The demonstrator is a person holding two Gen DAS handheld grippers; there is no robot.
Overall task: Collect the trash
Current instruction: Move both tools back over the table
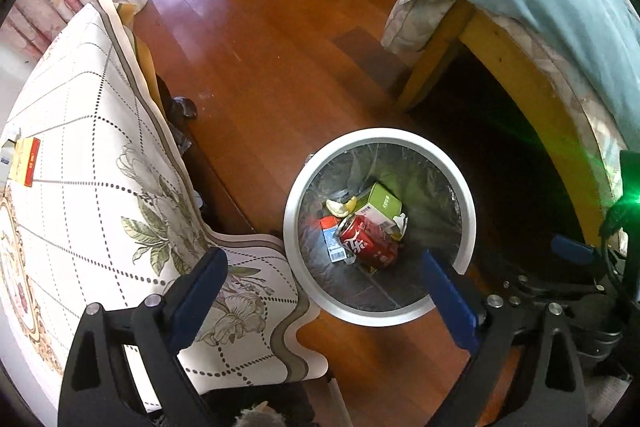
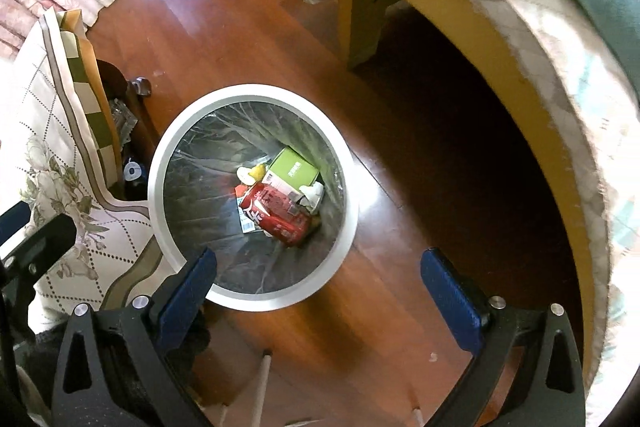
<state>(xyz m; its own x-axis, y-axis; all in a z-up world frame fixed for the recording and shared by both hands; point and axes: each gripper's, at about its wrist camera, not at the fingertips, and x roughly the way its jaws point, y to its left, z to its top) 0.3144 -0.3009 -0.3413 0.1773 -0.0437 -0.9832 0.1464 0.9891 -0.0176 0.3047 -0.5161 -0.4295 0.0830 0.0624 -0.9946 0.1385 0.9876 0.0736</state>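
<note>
From the left wrist view, the left gripper (image 1: 324, 275) hangs with jaws spread wide and empty above the white trash bin (image 1: 468, 211), which stands on the wooden floor (image 1: 272, 39) just beside the corner of the table (image 1: 80, 155) — a red can (image 1: 370, 241), a green carton (image 1: 384, 201) and a peel (image 1: 340, 207) lie inside. From the right wrist view, the right gripper (image 2: 318, 277) also has its jaws wide apart, holding nothing, over the same bin (image 2: 354, 203) — between the table's edge and the bed (image 2: 540, 67).

Glossy wooden floor (image 2: 400, 187), matt bin rim (image 2: 256, 301), shiny metal can (image 2: 276, 217)
</note>
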